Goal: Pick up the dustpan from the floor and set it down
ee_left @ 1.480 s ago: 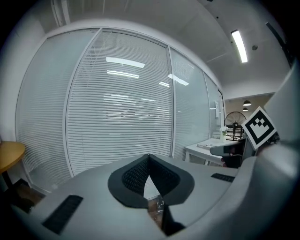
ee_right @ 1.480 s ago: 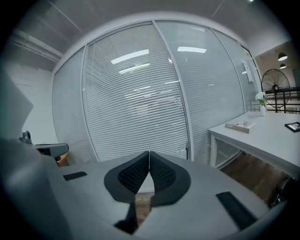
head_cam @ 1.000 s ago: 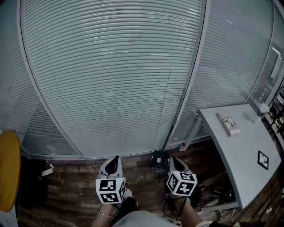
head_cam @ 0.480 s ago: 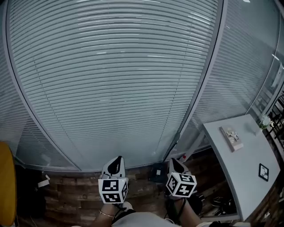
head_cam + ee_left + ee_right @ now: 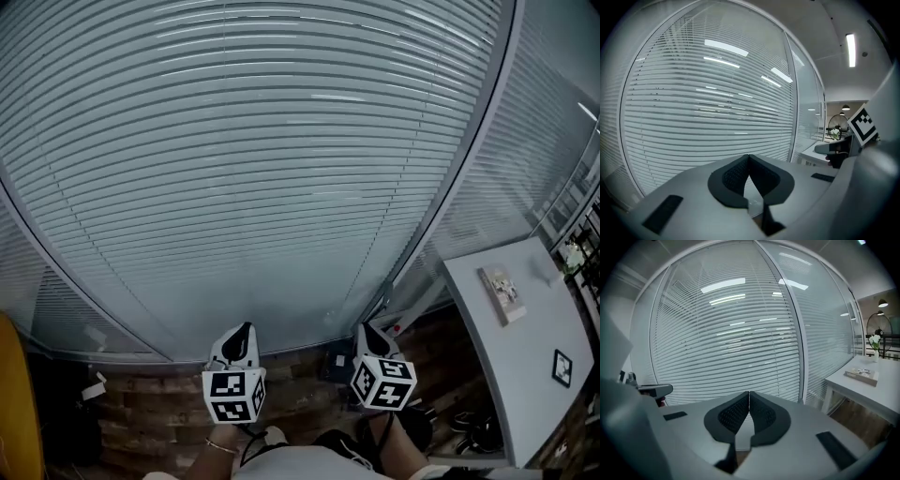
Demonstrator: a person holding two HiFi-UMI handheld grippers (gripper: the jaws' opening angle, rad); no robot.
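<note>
Plainly, both pairs of jaws are pressed together with nothing between them: 2 grippers, left gripper [image 5: 749, 158] and right gripper [image 5: 749, 394], held side by side above the floor [image 5: 300, 405]. 1 dark dustpan [image 5: 334, 364] stands on the floor at the foot of the blinds [image 5: 262, 169], just beside the right gripper. 1 white table [image 5: 511, 361] at the right bears 1 book [image 5: 502, 292].
</note>
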